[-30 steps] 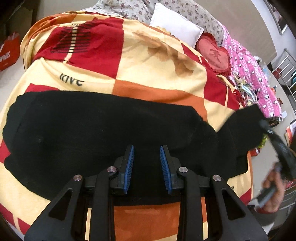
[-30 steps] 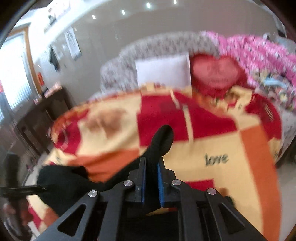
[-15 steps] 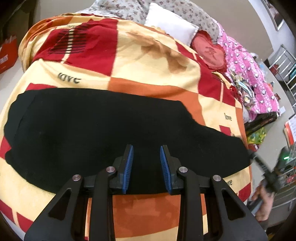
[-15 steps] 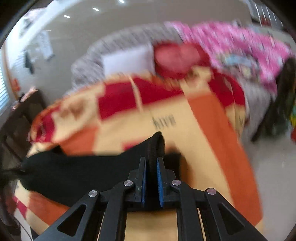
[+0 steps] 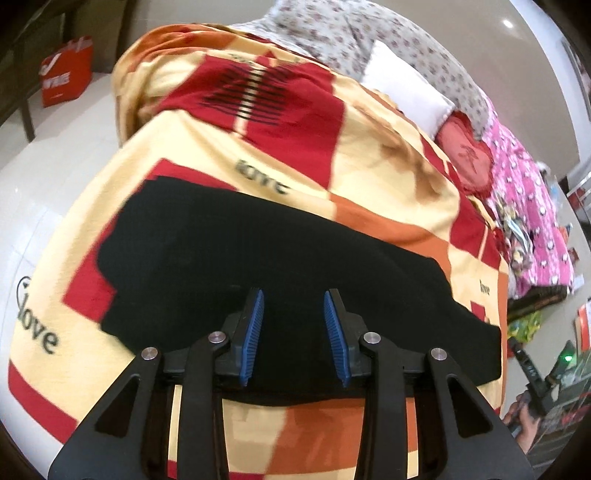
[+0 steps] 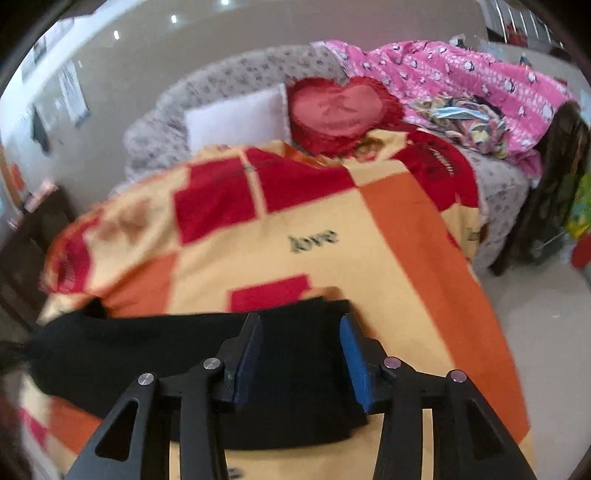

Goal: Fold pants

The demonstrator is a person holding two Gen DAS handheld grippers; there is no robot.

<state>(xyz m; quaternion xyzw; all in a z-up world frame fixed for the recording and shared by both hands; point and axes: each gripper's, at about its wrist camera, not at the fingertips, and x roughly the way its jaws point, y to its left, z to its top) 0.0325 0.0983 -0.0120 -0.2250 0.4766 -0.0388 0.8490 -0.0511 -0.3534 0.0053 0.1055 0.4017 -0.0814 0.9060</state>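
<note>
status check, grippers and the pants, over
Right gripper jaws just opened, nothing pinched. Left gripper open over the cloth. Black pants lie flat along the patchwork blanket. Nothing in the way.

Pale glossy floor (image 5: 55, 155); patchwork-blanketed bed (image 5: 369, 155); beige wall (image 6: 155, 62); ceiling spotlights (image 6: 173, 17)

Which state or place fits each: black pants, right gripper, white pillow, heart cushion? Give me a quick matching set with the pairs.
Things:
1. black pants
2. right gripper
3. white pillow
4. heart cushion

States or places:
A. red, beside the pillow
B. open, nothing pinched
C. laid flat across the checked blanket
D. against the floral headboard cover

Pairs: 1-C, 2-B, 3-D, 4-A
</note>
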